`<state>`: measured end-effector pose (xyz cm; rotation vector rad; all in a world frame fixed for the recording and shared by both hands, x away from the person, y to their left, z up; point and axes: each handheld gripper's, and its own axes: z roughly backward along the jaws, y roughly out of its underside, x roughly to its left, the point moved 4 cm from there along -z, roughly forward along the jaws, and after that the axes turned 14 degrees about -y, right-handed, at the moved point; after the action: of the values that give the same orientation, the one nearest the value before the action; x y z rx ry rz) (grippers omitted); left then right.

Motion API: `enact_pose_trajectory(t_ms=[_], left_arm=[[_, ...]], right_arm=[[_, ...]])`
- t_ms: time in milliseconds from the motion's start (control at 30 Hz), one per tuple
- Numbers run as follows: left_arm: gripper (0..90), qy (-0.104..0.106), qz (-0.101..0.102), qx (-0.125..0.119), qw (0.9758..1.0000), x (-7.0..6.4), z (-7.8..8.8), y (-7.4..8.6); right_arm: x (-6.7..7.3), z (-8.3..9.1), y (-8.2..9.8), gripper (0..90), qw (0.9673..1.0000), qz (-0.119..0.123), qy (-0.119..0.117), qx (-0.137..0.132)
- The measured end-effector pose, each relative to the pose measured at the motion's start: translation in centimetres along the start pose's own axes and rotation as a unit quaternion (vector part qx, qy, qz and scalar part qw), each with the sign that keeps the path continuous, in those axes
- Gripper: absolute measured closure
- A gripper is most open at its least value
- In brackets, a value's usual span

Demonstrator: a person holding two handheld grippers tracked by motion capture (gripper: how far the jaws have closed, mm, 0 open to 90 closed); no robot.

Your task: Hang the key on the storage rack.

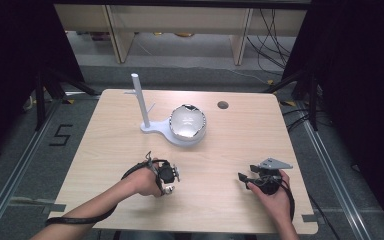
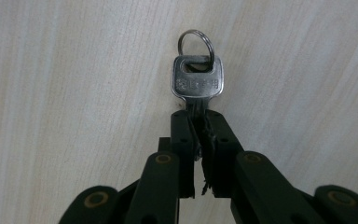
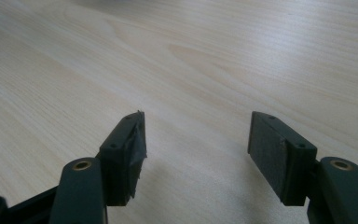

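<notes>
A silver key with a small split ring lies against the light wooden table. My left gripper is shut on the key's blade, and the head and ring stick out past the fingertips. In the high view the left gripper sits at the near left of the table, held in a hand, with the key glinting under it. My right gripper stands open just above bare wood with nothing between its jaws. The high view has it at the near right, pointing left.
A white stand with an upright post holds a shiny metal bowl at the middle back of the table. A small round hole lies behind the bowl. Dark curtains and tripod legs flank the table.
</notes>
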<state>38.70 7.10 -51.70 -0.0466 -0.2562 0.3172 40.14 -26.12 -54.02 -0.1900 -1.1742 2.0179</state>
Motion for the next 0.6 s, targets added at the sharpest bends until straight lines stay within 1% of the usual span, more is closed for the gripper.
enact_pose_trajectory(t_ms=[67,100,133,167,200,267,300,333,400,533,567,600], left_arm=[[82.9,-0.001,-0.001,-0.005,1.0,0.1,0.2,0.0],[83.0,0.003,0.008,-0.009,0.9999,0.0,0.4,0.0],[83.0,0.0,0.008,-0.017,0.9998,0.2,0.5,0.0],[83.1,0.002,0.01,-0.019,0.9998,0.3,0.7,0.0],[83.1,0.001,0.014,-0.025,0.9996,0.4,0.9,0.0],[83.1,-0.001,0.018,-0.03,0.9994,0.6,1.3,0.2],[83.1,-0.006,0.014,-0.034,0.9993,0.8,1.4,0.2],[83.1,-0.009,0.021,-0.039,0.999,0.9,1.6,0.3],[83.1,-0.008,0.026,-0.042,0.9988,1.1,1.9,0.5],[83.1,-0.014,0.031,-0.051,0.9981,1.6,2.5,0.8],[83.1,-0.015,0.033,-0.053,0.998,1.7,2.7,0.8],[83.1,-0.016,0.035,-0.054,0.9978,1.9,2.9,0.9]], right_arm=[[0.0,0.1,0.0,37.9,1.0,0.0,0.0,0.004],[0.0,0.1,0.0,37.9,1.0,0.0,0.0,0.004],[0.0,0.1,0.0,37.9,1.0,-0.001,0.0,0.004],[0.0,0.1,0.0,37.9,1.0,0.0,0.001,0.003],[0.0,0.1,0.0,37.9,1.0,0.0,0.001,0.003],[0.0,0.0,0.0,37.9,1.0,0.0,0.001,0.0],[0.0,0.0,0.0,37.9,1.0,0.0,0.001,0.0],[0.0,0.0,0.0,37.9,1.0,-0.001,0.001,0.0],[0.0,0.1,0.0,37.9,1.0,0.0,0.002,0.005],[0.0,0.1,0.0,37.9,1.0,-0.002,0.001,0.005],[0.0,0.0,0.0,37.9,1.0,-0.002,0.001,0.001],[0.0,0.1,0.0,37.9,1.0,-0.002,0.001,0.005]])
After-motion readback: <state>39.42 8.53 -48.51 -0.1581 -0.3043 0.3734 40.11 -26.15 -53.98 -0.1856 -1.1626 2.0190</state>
